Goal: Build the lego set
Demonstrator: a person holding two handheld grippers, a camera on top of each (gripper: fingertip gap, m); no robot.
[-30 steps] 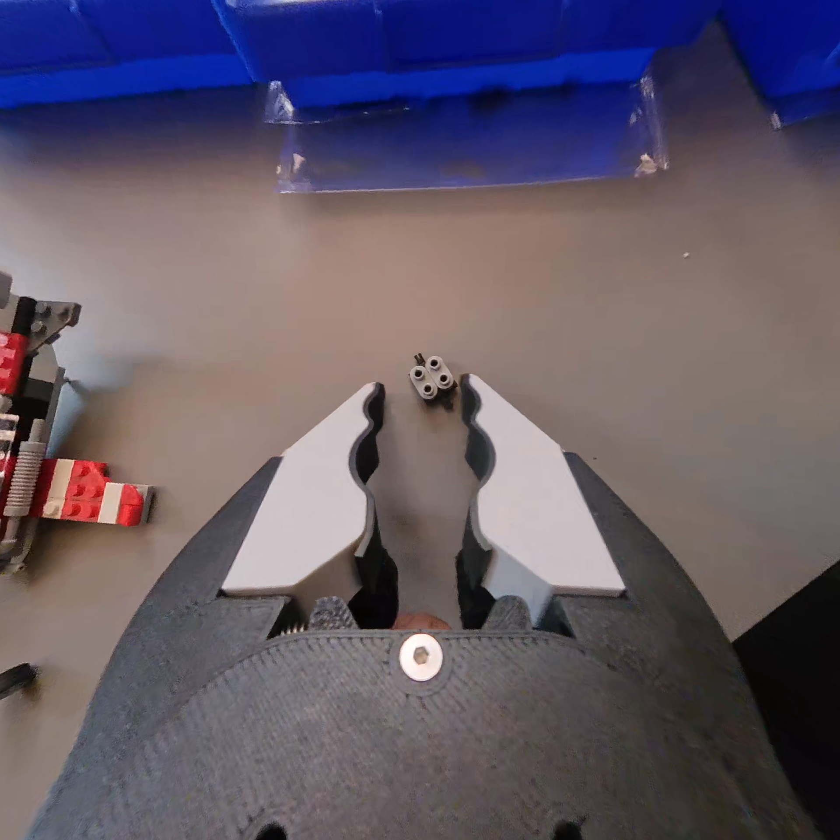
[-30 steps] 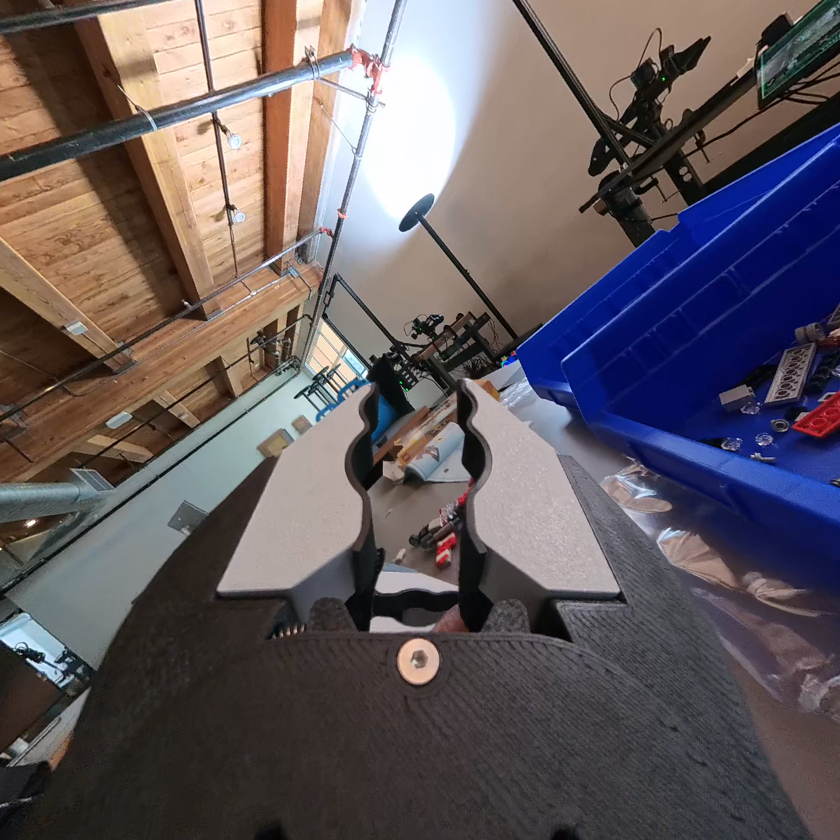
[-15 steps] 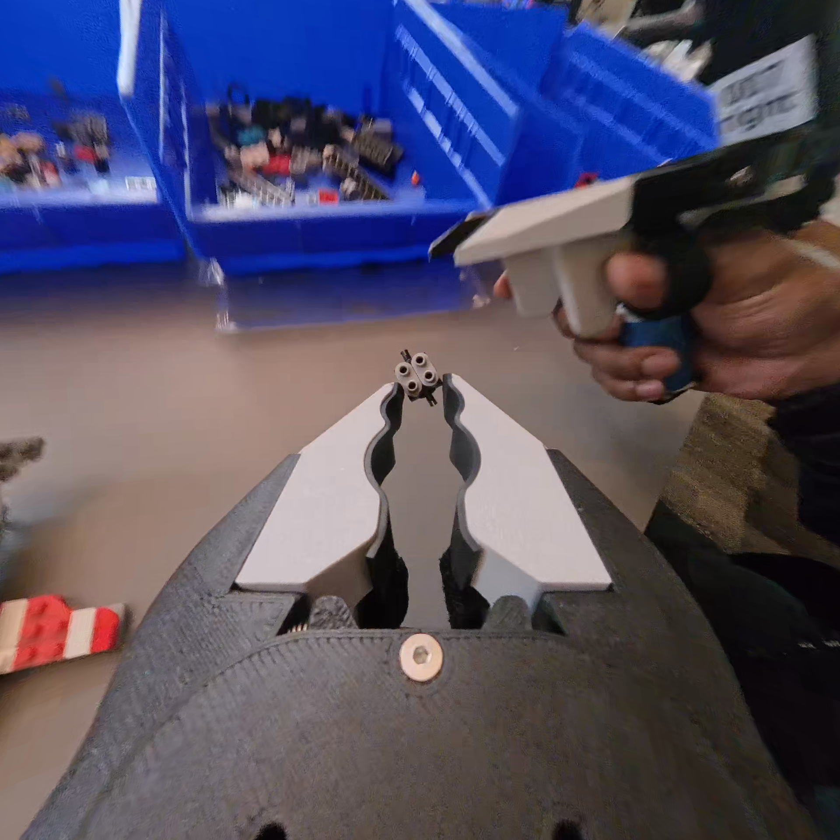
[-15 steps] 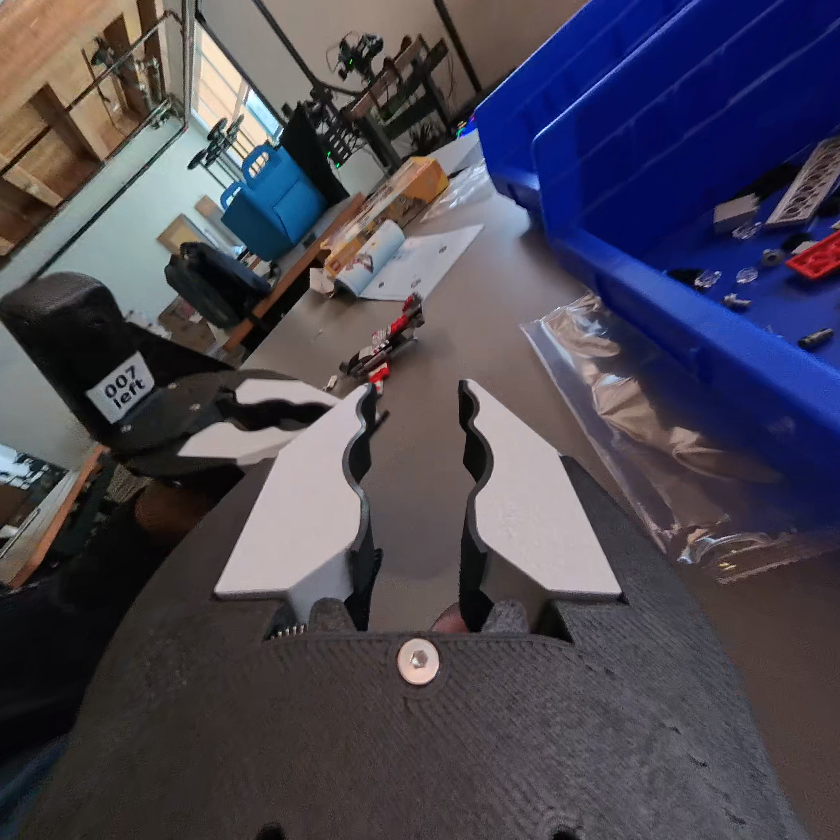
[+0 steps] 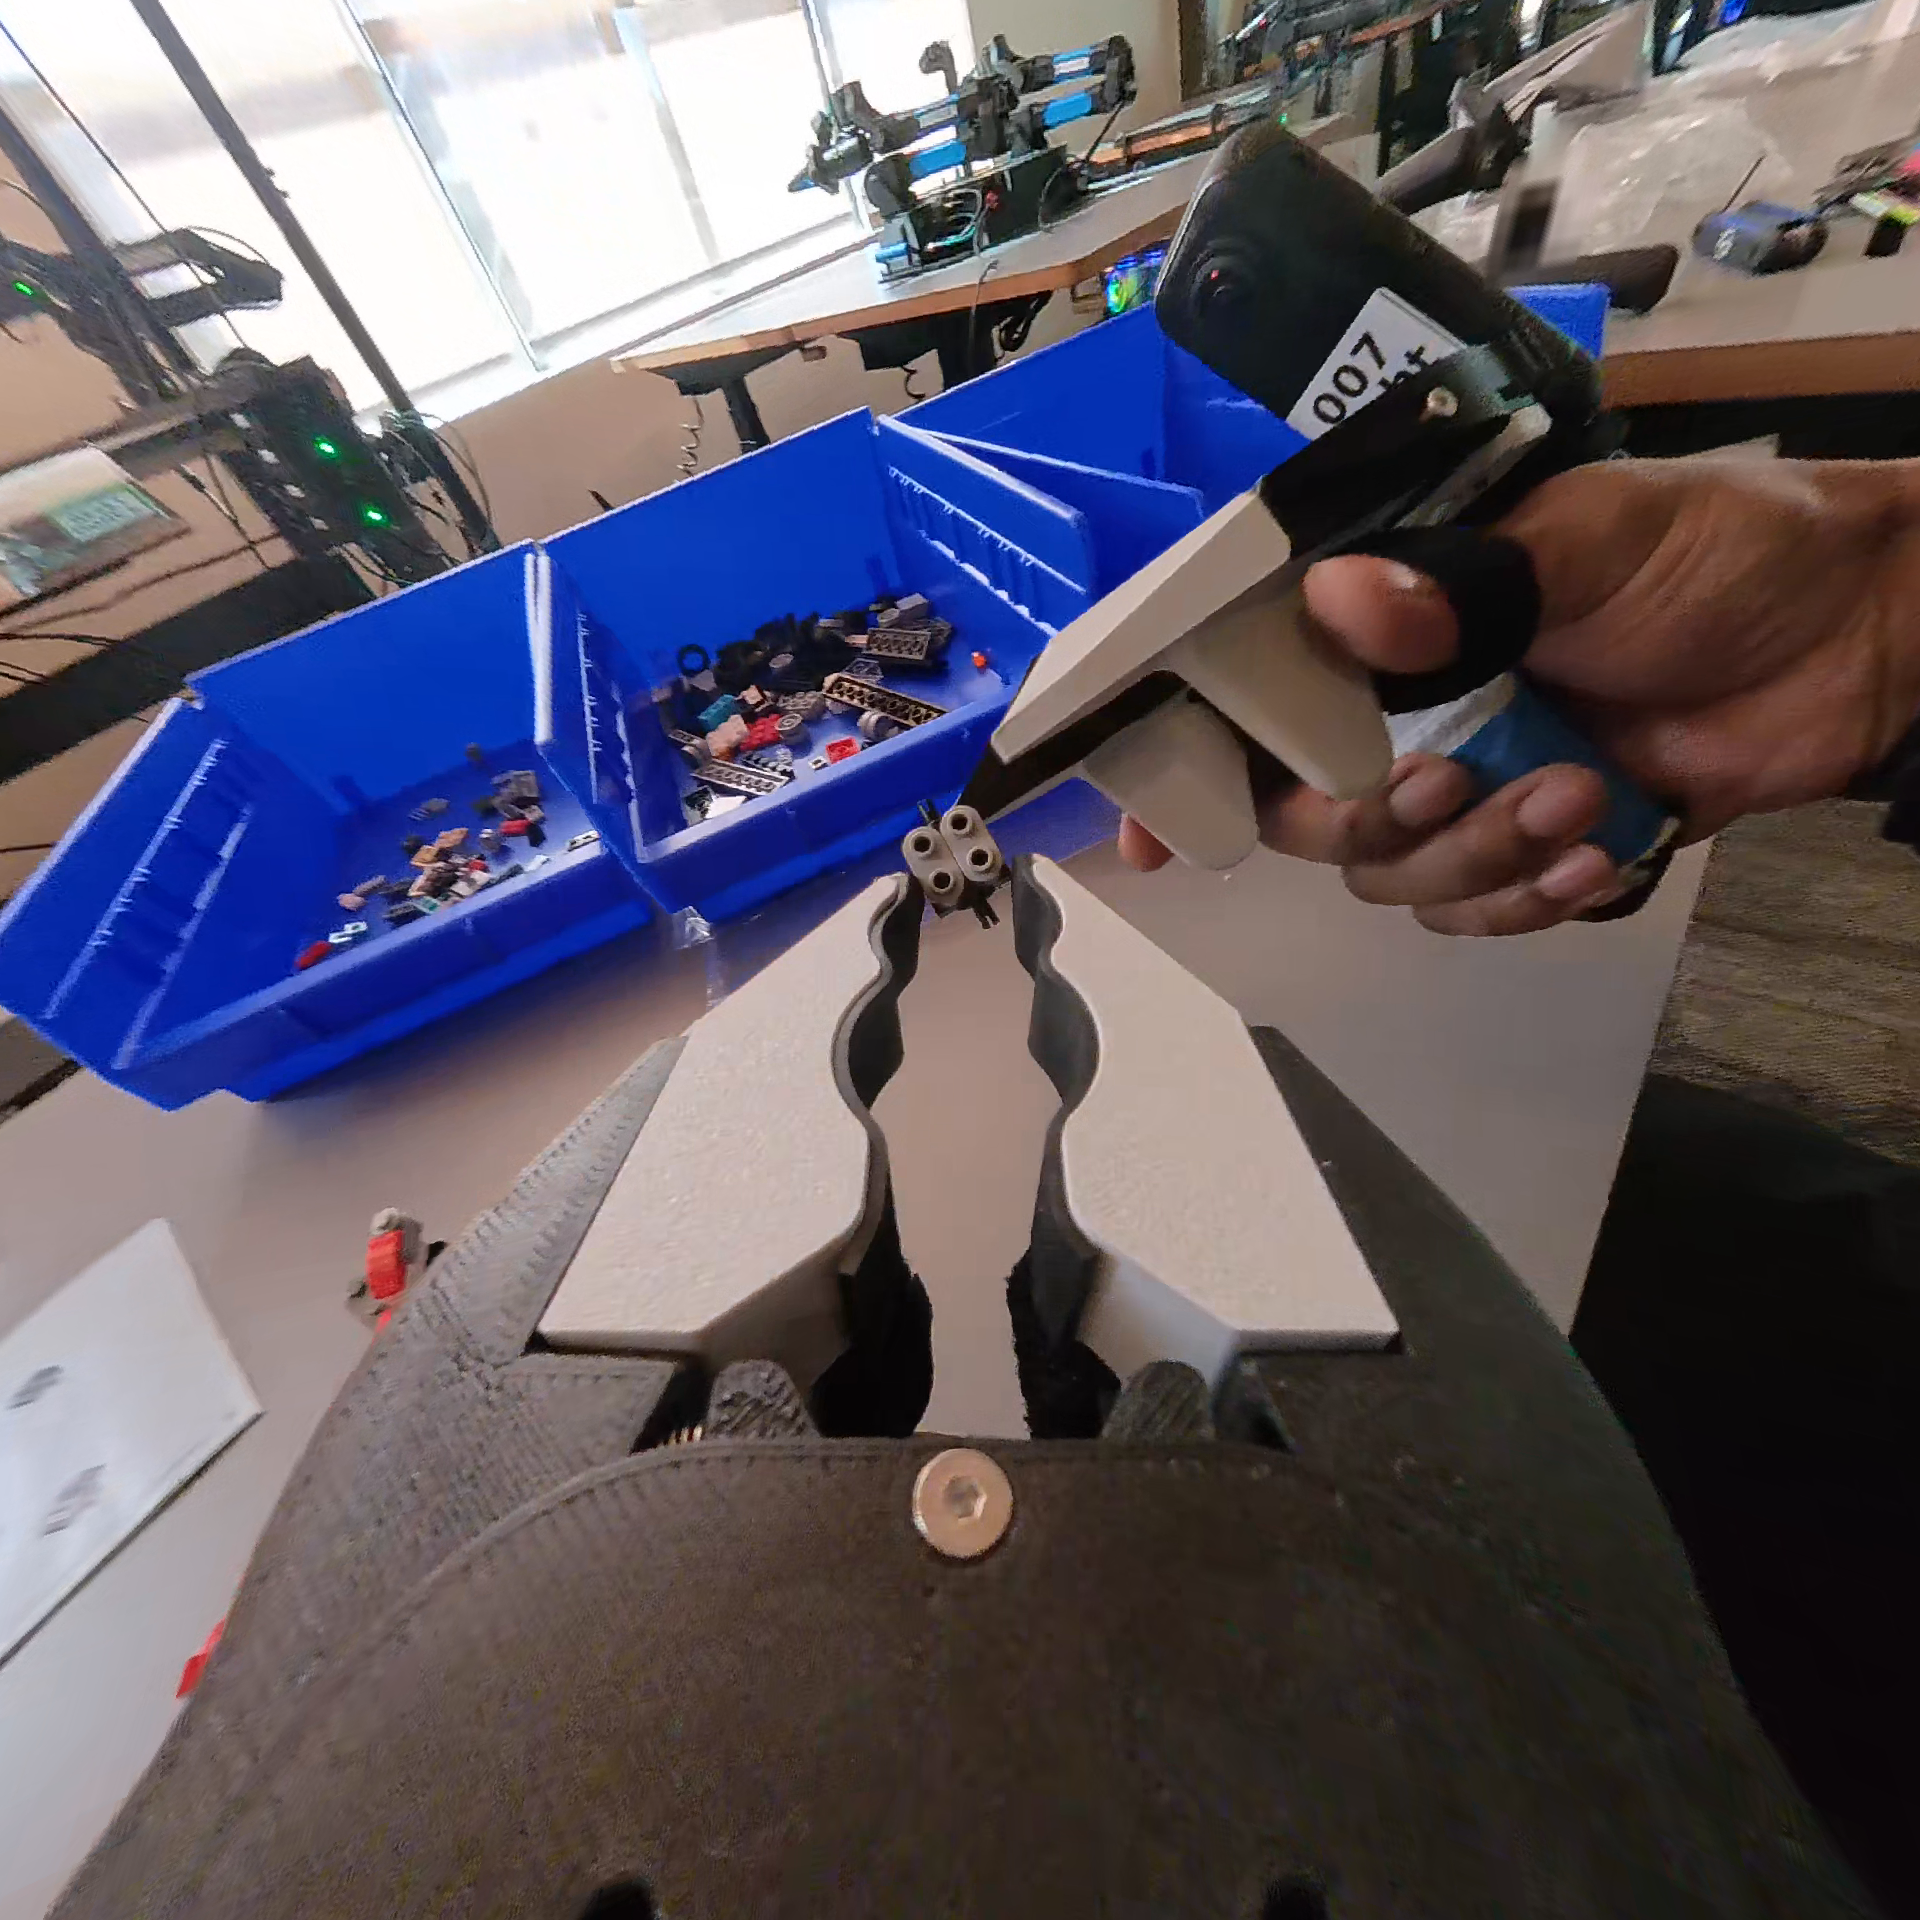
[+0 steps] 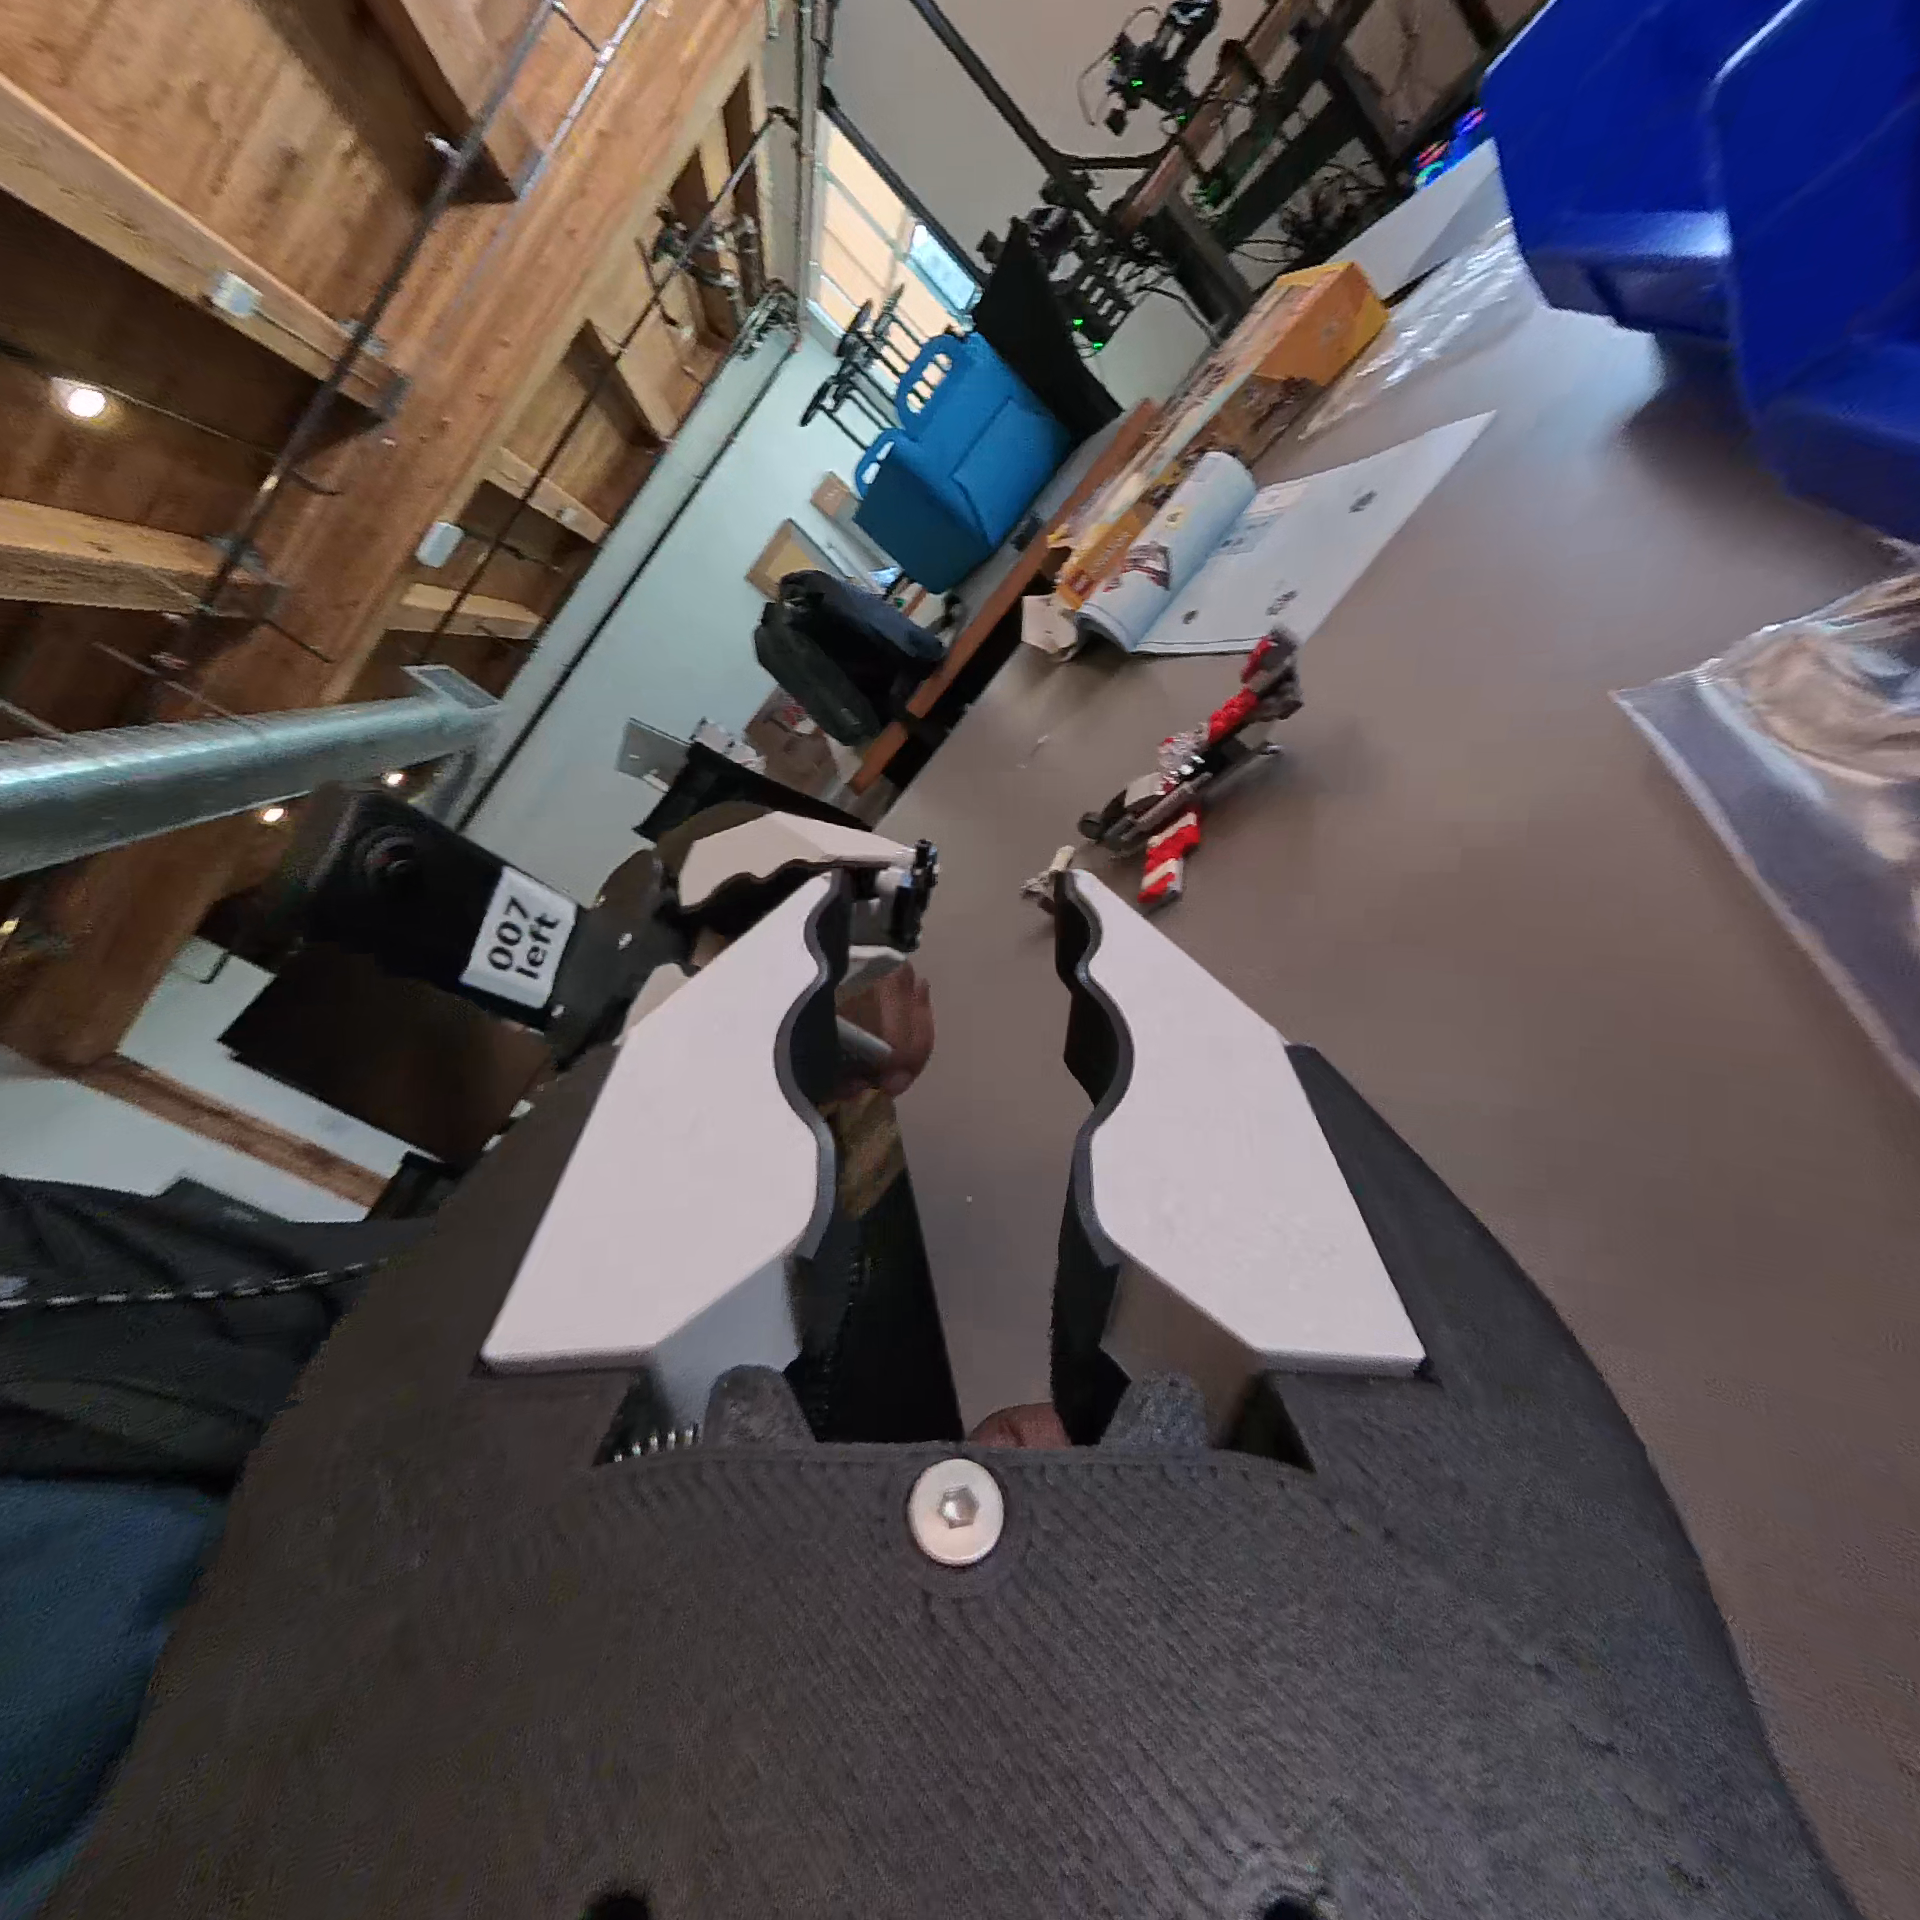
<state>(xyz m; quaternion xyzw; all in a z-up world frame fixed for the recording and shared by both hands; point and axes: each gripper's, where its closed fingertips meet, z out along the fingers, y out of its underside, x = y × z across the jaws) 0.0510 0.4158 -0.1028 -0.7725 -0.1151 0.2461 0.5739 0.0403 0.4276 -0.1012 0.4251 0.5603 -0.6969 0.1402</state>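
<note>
Pinching a small grey studded piece (image 5: pixel 954 854) with a black pin through it, your left hand-held gripper (image 5: pixel 961 894) carries it in the air above the surface (image 5: pixel 1351 997), at the very ends of its fingers, at 12 o'clock in its own view. Your right hand-held gripper (image 5: pixel 997 774) comes in from 2 o'clock there, its tips almost touching the upper right corner of the piece; whether they touch, you cannot tell. In the right wrist view the same piece (image 6: pixel 906 896) sits at 11 o'clock, just beyond the left fingertip of your right hand-held gripper (image 6: pixel 945 904), whose jaws stand apart and hold nothing. The black pin is the long axis, and it runs roughly along the left fingers' reach, so the right jaws likely need to swing a little toward 11 o'clock to straddle the piece. Your right hand (image 5: pixel 1621 675) is the nearer free one. The red and white partial model (image 6: pixel 1195 769) lies on the surface at 1 o'clock, well apart, with an open booklet (image 6: pixel 1247 540) beyond it; blue bins (image 5: pixel 727 665) of loose parts stand behind. Compared with a second ago, the piece has left the surface and is now gripped, and the right tool, then pointing up at the ceiling, has dropped in beside it.
</note>
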